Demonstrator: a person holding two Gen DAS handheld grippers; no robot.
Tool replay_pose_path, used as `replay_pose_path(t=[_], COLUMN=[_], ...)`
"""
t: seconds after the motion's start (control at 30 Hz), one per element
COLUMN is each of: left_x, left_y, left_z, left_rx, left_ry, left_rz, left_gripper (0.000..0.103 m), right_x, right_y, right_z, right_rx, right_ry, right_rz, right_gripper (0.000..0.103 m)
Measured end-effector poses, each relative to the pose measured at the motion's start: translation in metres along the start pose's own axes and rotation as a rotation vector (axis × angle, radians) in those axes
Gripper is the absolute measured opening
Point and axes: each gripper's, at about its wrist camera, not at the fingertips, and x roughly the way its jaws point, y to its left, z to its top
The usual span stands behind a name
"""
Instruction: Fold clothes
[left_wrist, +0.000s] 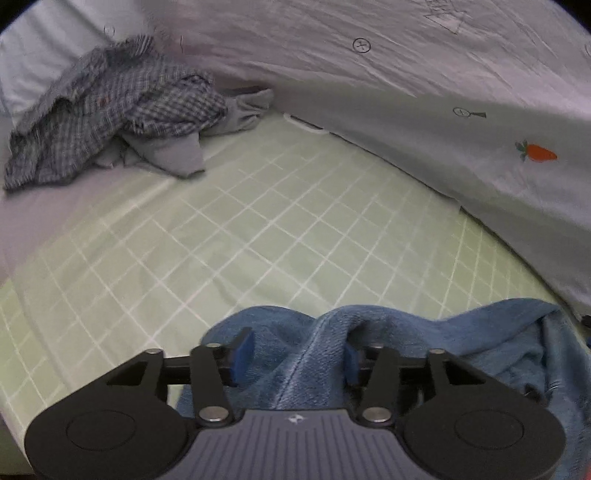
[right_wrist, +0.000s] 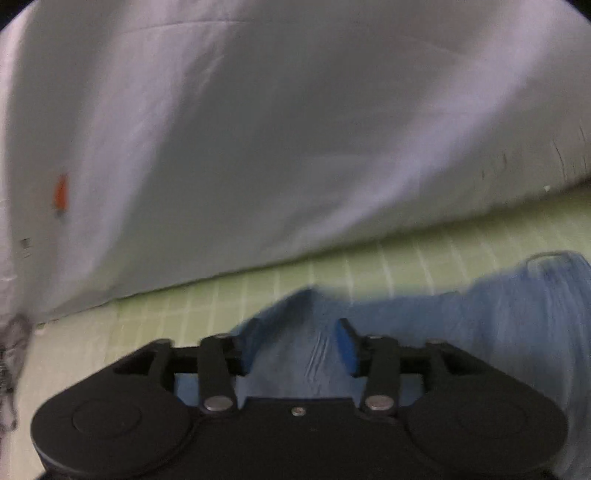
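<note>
Blue fleece garment (left_wrist: 369, 354) bunched low on the green grid-patterned sheet (left_wrist: 258, 229), close in front of both cameras. Long axis hard to tell from such a crumpled heap; in the left wrist view spread mostly sideways, trailing off to the right toward the pale quilt (left_wrist: 461, 110), with one seam running straight back toward the camera. In the right wrist view, blurred, peaked in a ridge (right_wrist: 306, 295) and stretched away to the right.

Left gripper (left_wrist: 295, 354) with fingers (left_wrist: 242, 350) set wide, a thick fold of blue cloth humped up between them; whether clamped on it cannot be told. Right gripper (right_wrist: 299, 347) likewise spread, blue pad (right_wrist: 347, 343) beside a raised fold, grip unclear through the blur.

Far left on the sheet, well apart from the blue garment: plaid shirt (left_wrist: 110, 107) heaped over grey clothing (left_wrist: 177, 155). Carrot print (left_wrist: 537, 152) on the quilt.

No containers in view.
</note>
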Motion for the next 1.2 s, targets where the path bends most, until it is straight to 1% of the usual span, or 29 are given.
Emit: replay_pose_path(t=[0.03, 0.13, 0.23, 0.33, 0.4, 0.47, 0.53, 0.6, 0.67, 0.83, 0.87, 0.97, 1.1, 1.13, 1.17, 1.2], left_x=[0.000, -0.003, -0.014, -0.026, -0.033, -0.040, -0.047, -0.052, -0.057, -0.062, -0.062, -0.060, -0.057, -0.055, -0.053, -0.051], left_y=[0.001, 0.008, 0.011, 0.017, 0.023, 0.030, 0.037, 0.044, 0.052, 0.069, 0.071, 0.070, 0.068, 0.068, 0.069, 0.070], left_z=[-0.001, 0.000, -0.001, -0.005, -0.009, -0.013, -0.017, -0.022, -0.029, -0.046, -0.050, -0.059, -0.067, -0.067, -0.068, -0.069], left_rx=[0.004, -0.023, -0.030, -0.015, -0.023, -0.032, -0.037, -0.041, -0.044, -0.037, -0.028, 0.010, 0.075, 0.088, 0.095, 0.101], left_ry=[0.003, 0.015, -0.008, -0.035, -0.045, -0.051, -0.055, -0.057, -0.057, -0.039, -0.032, -0.011, 0.010, 0.014, 0.016, 0.017], left_rz=[0.001, -0.042, -0.082, -0.096, -0.123, -0.148, -0.159, -0.164, -0.174, -0.225, -0.241, -0.283, -0.322, -0.333, -0.345, -0.357], left_gripper=[0.058, 0.058, 0.058, 0.059, 0.059, 0.059, 0.061, 0.066, 0.066, 0.062, 0.059, 0.058, 0.058, 0.057, 0.048, 0.033], right_x=[-0.011, -0.050, -0.089, -0.119, -0.131, -0.144, -0.154, -0.162, -0.169, -0.185, -0.188, -0.192, -0.196, -0.197, -0.197, -0.197], right_y=[-0.006, -0.028, -0.053, -0.075, -0.088, -0.094, -0.095, -0.091, -0.086, -0.083, -0.083, -0.082, -0.080, -0.079, -0.078, -0.076], right_z=[-0.014, -0.057, -0.097, -0.130, -0.151, -0.169, -0.179, -0.183, -0.186, -0.204, -0.209, -0.221, -0.238, -0.242, -0.247, -0.251], right_rx=[0.024, 0.069, 0.113, 0.181, 0.236, 0.284, 0.307, 0.314, 0.325, 0.372, 0.383, 0.428, 0.498, 0.515, 0.537, 0.558], right_ry=[-0.004, 0.004, 0.002, 0.005, 0.009, 0.003, -0.020, -0.035, -0.042, -0.046, -0.041, -0.019, 0.006, 0.013, 0.020, 0.024], right_rz=[0.003, -0.028, -0.106, -0.179, -0.209, -0.205, -0.190, -0.191, -0.197, -0.213, -0.218, -0.213, -0.174, -0.161, -0.144, -0.127], right_gripper=[0.067, 0.068, 0.070, 0.072, 0.072, 0.072, 0.072, 0.072, 0.074, 0.075, 0.075, 0.075, 0.076, 0.076, 0.076, 0.076])
